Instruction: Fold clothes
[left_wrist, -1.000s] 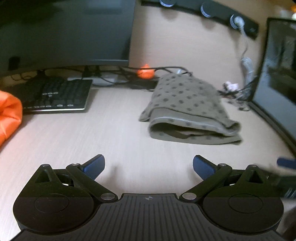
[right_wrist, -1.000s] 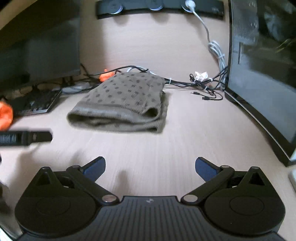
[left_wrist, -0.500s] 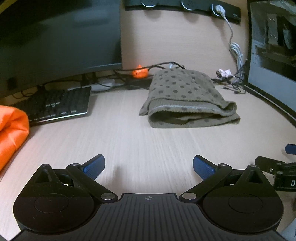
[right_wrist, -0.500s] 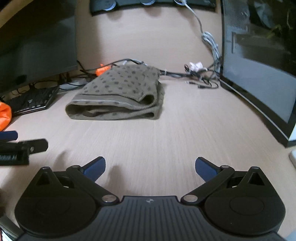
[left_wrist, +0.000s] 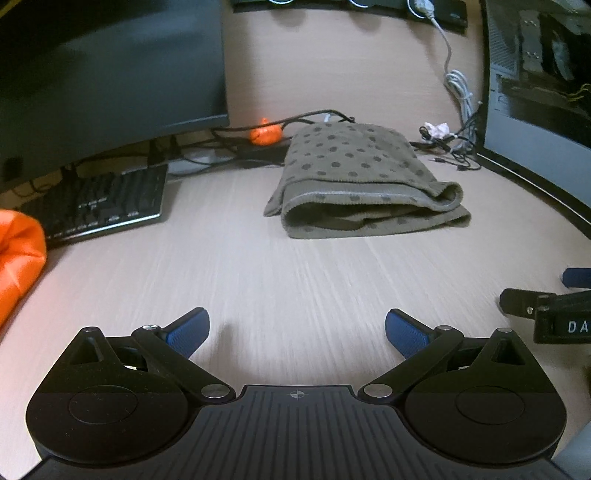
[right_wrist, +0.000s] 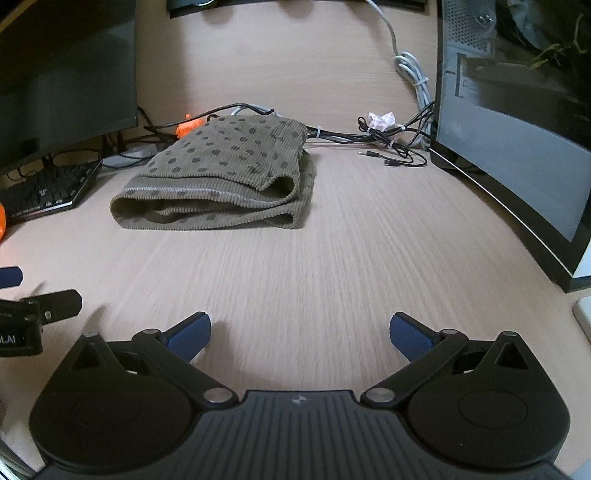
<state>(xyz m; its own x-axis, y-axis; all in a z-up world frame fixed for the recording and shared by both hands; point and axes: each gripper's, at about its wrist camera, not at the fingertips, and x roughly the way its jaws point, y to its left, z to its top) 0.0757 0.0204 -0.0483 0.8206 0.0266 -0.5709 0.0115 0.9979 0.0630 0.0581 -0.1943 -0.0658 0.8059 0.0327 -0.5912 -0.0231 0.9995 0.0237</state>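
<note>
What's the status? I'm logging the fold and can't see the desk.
Left claw open, empty. Right claw open, empty. Dotted olive garment folded on desk, both claws short of it. Nothing between; keyboard and cables off to the sides.

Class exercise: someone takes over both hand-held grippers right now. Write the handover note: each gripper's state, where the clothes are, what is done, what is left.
Left gripper: jaws wide open, empty, over bare desk, short of the garment.
Right gripper: the same, open and empty.
Olive-brown polka-dot knitted garment: lies folded in layers on the light wooden desk, touched by neither gripper.
Orange fabric item: at the desk's left edge, beside the black keyboard.
Done: the dotted garment looks folded.
Left: probably the orange item; whether it is clothing is unclear.
</note>
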